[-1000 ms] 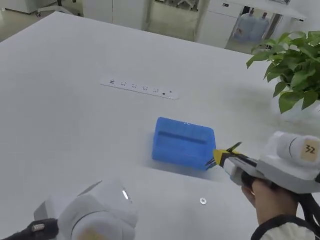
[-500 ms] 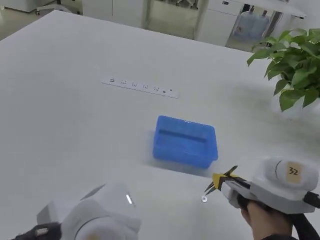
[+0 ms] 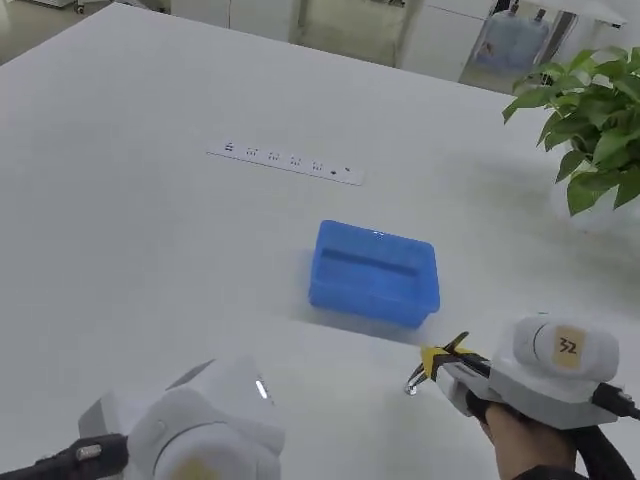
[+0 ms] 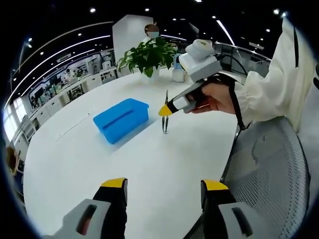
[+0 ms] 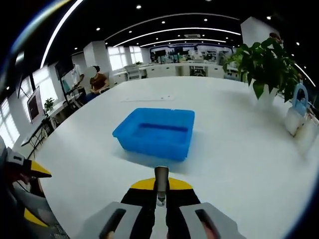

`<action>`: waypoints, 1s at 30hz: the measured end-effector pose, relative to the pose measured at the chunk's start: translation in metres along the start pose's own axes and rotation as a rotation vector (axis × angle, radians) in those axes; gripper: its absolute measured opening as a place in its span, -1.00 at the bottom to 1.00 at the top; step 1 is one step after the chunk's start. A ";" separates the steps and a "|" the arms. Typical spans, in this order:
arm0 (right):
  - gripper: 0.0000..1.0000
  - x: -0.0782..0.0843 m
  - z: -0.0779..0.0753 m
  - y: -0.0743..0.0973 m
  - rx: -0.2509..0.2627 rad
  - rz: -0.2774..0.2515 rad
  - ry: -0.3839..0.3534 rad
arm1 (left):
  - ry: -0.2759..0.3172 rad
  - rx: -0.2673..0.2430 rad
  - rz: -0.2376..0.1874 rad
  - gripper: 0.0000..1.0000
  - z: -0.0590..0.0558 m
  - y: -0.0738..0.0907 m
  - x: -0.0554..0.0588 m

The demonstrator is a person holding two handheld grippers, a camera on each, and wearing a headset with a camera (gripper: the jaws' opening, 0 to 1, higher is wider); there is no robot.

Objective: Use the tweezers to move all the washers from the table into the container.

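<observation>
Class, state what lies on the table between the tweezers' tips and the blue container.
Between the tweezers and the container, the white table is bare, as the head view and the right gripper view both show.

Table (image 3: 130, 260) mostly bare; container (image 3: 375, 272) mid, power strip (image 3: 287, 162) behind, plant (image 3: 592, 110) far rt.

The table (image 3: 150, 260) is white, smooth and a little shiny. The container (image 3: 373, 275) is smooth blue plastic with a soft shine. The tweezers (image 4: 164, 124) are thin, shiny metal. The right gripper (image 3: 441, 360) has a smooth white plastic shell and yellow plastic tips. The left gripper (image 4: 164, 185) has dull grey plastic jaws with yellow tips. The sleeve (image 4: 269, 84) is white cloth. The chair (image 4: 269, 167) is grey mesh.
</observation>
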State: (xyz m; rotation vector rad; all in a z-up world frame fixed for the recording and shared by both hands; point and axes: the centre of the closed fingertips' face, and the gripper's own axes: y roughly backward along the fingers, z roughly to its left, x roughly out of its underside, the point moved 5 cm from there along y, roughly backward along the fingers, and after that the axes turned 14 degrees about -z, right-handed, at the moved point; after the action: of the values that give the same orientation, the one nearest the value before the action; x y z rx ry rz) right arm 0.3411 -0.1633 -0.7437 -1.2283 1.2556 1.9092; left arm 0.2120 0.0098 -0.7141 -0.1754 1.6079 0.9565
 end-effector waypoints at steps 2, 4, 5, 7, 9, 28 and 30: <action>-0.95 0.000 -0.001 0.000 0.002 -0.001 -0.002 | -0.002 0.002 -0.002 0.19 0.000 0.000 -0.001; -0.95 0.000 -0.001 0.000 0.003 0.000 -0.013 | -0.003 0.005 -0.004 0.19 0.000 0.000 -0.002; -0.95 -0.001 -0.001 0.000 0.005 0.005 -0.018 | -0.006 0.008 -0.005 0.19 0.001 -0.001 -0.003; -0.95 -0.002 -0.001 0.000 0.005 -0.005 -0.018 | -0.027 0.017 -0.012 0.19 0.003 -0.004 -0.009; -0.95 -0.001 0.000 0.000 0.002 0.003 -0.024 | -0.043 0.024 -0.020 0.18 0.007 -0.007 -0.015; -0.95 0.003 0.000 0.001 -0.031 -0.046 0.009 | -0.153 0.222 -0.228 -0.41 0.027 -0.109 -0.125; -0.95 0.004 -0.003 0.002 -0.034 -0.046 -0.010 | -0.171 0.253 -0.219 -0.46 0.024 -0.120 -0.127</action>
State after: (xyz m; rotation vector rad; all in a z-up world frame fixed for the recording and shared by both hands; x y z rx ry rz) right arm 0.3390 -0.1665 -0.7469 -1.2529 1.1845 1.9085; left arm 0.3382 -0.1008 -0.6595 -0.0893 1.5012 0.5782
